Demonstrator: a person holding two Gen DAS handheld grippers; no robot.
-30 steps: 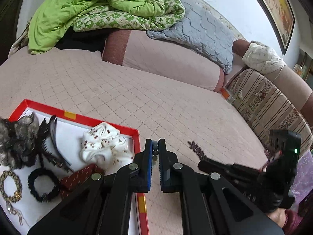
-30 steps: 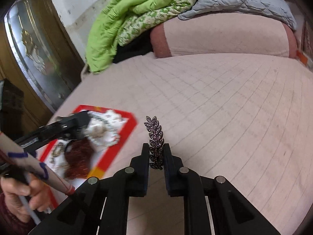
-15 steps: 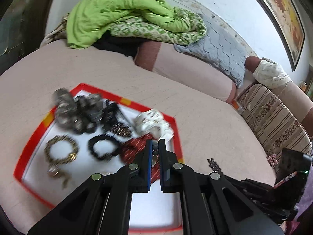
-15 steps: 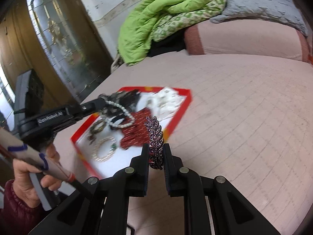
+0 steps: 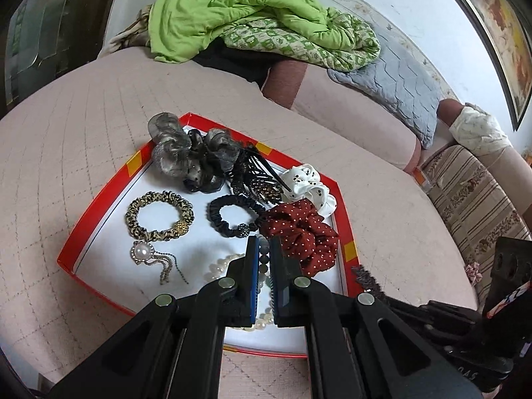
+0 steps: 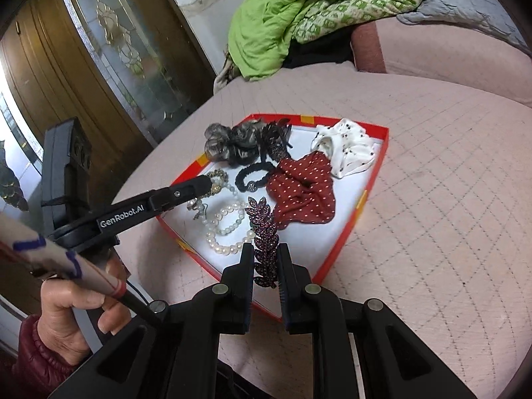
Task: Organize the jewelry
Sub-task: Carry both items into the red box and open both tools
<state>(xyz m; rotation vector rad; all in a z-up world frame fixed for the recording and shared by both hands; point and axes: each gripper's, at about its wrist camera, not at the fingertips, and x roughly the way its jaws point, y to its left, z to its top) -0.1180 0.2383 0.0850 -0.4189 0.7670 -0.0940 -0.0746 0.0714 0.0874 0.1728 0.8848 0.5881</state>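
Note:
A red-rimmed tray (image 5: 99,212) with a white floor lies on the pink quilted bed and also shows in the right wrist view (image 6: 379,166). It holds scrunchies, a dark red dotted one (image 5: 299,232), a white dotted one (image 5: 309,186), a leopard band (image 5: 159,214) and pearl strands (image 6: 226,229). My left gripper (image 5: 264,249) is shut on a grey bead bracelet (image 5: 264,259) over the tray. My right gripper (image 6: 266,256) is shut on a purple leaf-shaped hair clip (image 6: 264,232) above the tray's near edge.
A green blanket (image 5: 239,13) and a grey pillow (image 5: 399,83) are heaped at the back. A striped cushion (image 5: 472,206) lies at the right. A wooden door with glass (image 6: 99,50) stands to the left of the bed.
Both grippers have swung over toward the tray. The left gripper now hangs over the tray's front part with the beads. The right gripper with the leaf clip has come to the tray's near edge.

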